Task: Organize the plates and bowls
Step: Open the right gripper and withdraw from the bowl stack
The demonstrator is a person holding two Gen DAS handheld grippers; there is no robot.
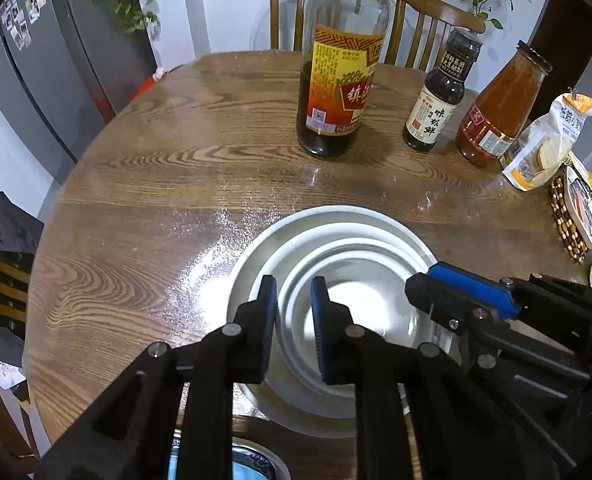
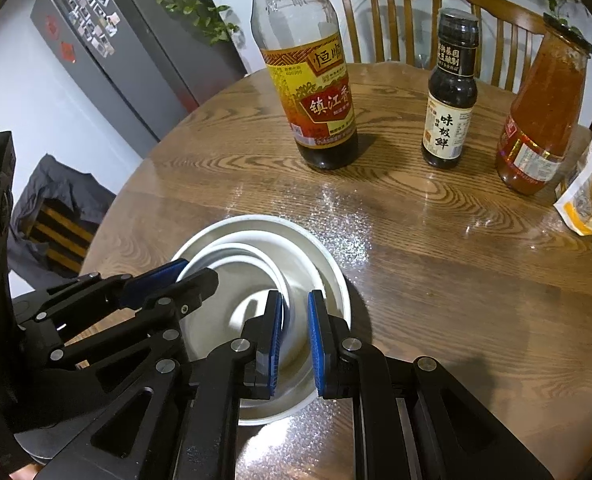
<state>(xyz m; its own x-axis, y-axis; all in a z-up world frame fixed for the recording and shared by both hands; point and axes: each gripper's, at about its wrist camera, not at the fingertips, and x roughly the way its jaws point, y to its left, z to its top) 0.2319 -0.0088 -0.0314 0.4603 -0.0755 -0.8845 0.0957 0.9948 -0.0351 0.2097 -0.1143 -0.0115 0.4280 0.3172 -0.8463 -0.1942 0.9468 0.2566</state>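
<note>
On a round wooden table (image 1: 144, 184), seen from our left wrist, a nest of white bowls (image 1: 335, 240) sits at the near edge, smaller ones inside larger. Our left gripper (image 1: 294, 332) straddles the near-left rims with its jaws narrow, a slim gap between the blue pads; we cannot tell whether they press on a rim. Our right gripper (image 1: 467, 292) reaches in over the stack's right side. Behind stand a vinegar bottle (image 1: 335, 92), a small dark sauce bottle (image 1: 435, 108) and an orange sauce bottle (image 1: 495, 116), with a snack bag (image 1: 547, 148) beside them.

From our right wrist, the same bowls (image 2: 280, 236) lie left of centre. Our right gripper (image 2: 294, 344) is closed to a narrow gap across the stack's right-hand rims; whether it grips a wall we cannot tell. Our left gripper (image 2: 188, 276) enters from the left.
</note>
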